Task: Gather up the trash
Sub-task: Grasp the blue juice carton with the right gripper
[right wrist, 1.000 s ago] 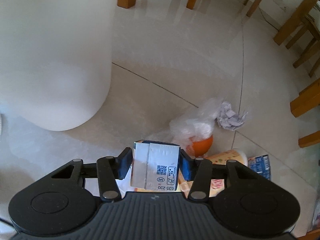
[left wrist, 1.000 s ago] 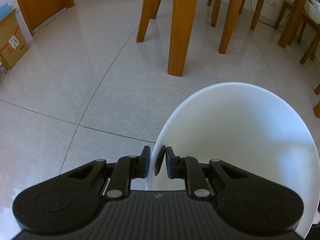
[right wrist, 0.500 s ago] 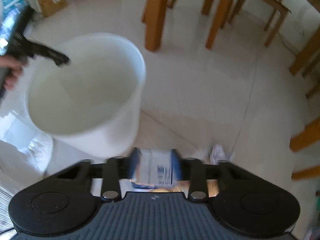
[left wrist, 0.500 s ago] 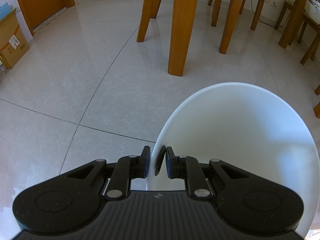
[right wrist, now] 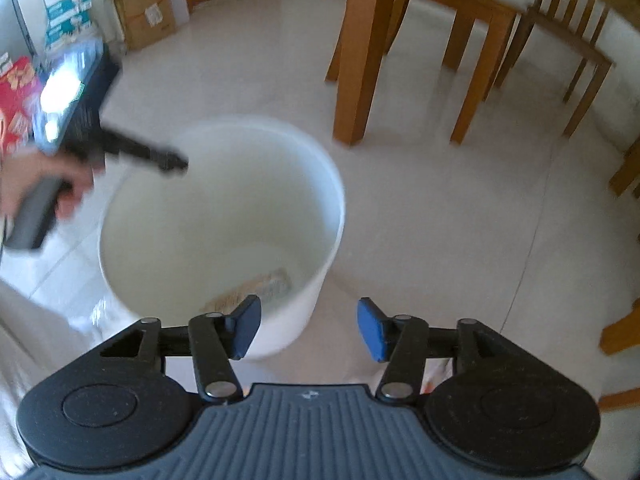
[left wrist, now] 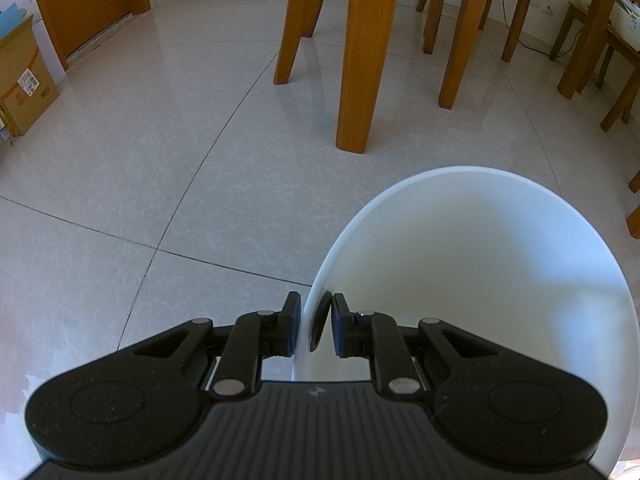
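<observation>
A white bucket [left wrist: 500,272] fills the lower right of the left wrist view, and my left gripper [left wrist: 314,326] is shut on its rim. The right wrist view looks down into the same white bucket [right wrist: 320,240] on the tiled floor. Blurred brownish trash [right wrist: 256,286] lies at its bottom. My right gripper [right wrist: 308,328] hangs just above the bucket's near rim, open, with nothing between its blue pads. The other gripper [right wrist: 120,148] shows at the bucket's far left rim, held by a hand [right wrist: 36,184].
Wooden table legs [left wrist: 360,60] and chairs [right wrist: 520,48] stand on the floor beyond the bucket. Cardboard boxes [left wrist: 24,76] sit at the far left wall. A red package [right wrist: 16,96] lies at the left edge in the right wrist view.
My right gripper carried the small carton up from the floor pile to above the bucket, then opened; the carton is no longer between its pads. The left gripper stayed clamped on the rim.
</observation>
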Action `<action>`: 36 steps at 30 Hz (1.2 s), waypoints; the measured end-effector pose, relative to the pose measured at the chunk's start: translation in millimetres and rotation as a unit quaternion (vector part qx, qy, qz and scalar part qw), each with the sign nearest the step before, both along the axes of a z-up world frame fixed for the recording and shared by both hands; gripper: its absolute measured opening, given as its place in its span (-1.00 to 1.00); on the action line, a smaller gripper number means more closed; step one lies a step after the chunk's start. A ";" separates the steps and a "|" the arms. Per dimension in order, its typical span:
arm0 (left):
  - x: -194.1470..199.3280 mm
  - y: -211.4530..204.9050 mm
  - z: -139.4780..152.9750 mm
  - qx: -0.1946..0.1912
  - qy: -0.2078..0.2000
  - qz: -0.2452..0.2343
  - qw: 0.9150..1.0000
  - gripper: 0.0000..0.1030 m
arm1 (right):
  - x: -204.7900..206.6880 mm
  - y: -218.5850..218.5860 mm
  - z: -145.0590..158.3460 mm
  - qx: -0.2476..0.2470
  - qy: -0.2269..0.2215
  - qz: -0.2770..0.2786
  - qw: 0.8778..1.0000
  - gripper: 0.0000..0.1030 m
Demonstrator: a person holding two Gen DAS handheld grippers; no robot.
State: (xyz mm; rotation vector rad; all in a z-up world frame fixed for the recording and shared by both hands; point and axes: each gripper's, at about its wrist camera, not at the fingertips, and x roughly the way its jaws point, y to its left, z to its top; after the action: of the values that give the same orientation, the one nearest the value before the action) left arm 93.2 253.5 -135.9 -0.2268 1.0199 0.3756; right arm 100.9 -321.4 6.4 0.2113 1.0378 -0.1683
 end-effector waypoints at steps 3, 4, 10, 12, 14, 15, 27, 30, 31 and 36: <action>-0.1 -0.1 -0.1 -0.001 -0.001 0.001 1.000 -0.72 | -11.3 4.0 -45.1 0.038 0.030 0.008 0.999 0.17; -1.0 -0.2 -0.1 -0.001 0.000 0.001 1.000 -0.72 | -14.6 7.2 -57.2 0.043 0.033 0.019 0.998 0.28; -2.1 -0.2 0.2 -0.004 -0.002 0.005 1.000 -0.72 | -26.2 45.2 -138.6 0.003 0.065 0.117 0.991 0.56; -2.2 -0.3 0.2 -0.005 -0.001 0.007 1.000 -0.72 | -26.0 59.7 -162.9 -0.008 0.085 0.177 0.980 0.56; -1.7 0.0 0.1 -0.005 -0.001 0.008 1.000 -0.72 | -25.6 73.8 -183.5 -0.027 0.104 0.239 0.965 0.56; -2.2 -0.3 0.0 -0.004 -0.002 0.008 1.000 -0.72 | -25.2 80.3 -192.2 -0.036 0.111 0.269 0.956 0.56; -3.9 4.9 -1.0 -0.021 0.000 0.014 1.000 -0.73 | -11.9 131.3 -266.9 -0.170 0.119 0.535 0.819 0.55; -3.8 4.4 -1.7 -0.022 0.002 0.014 1.000 -0.73 | -12.6 137.1 -277.7 -0.176 0.123 0.559 0.801 0.49; -3.4 3.9 -2.1 -0.021 0.003 0.014 1.000 -0.73 | -12.7 136.8 -279.4 -0.178 0.123 0.561 0.799 0.45; -3.3 2.8 -2.6 -0.017 0.003 0.012 1.000 -0.73 | -9.7 125.9 -275.6 -0.174 0.134 0.560 0.799 0.32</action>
State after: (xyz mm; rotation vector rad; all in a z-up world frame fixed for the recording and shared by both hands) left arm 89.9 256.4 -138.5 -0.2691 1.0314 0.3816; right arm 91.2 -195.6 -269.3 -0.8003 1.2384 0.7121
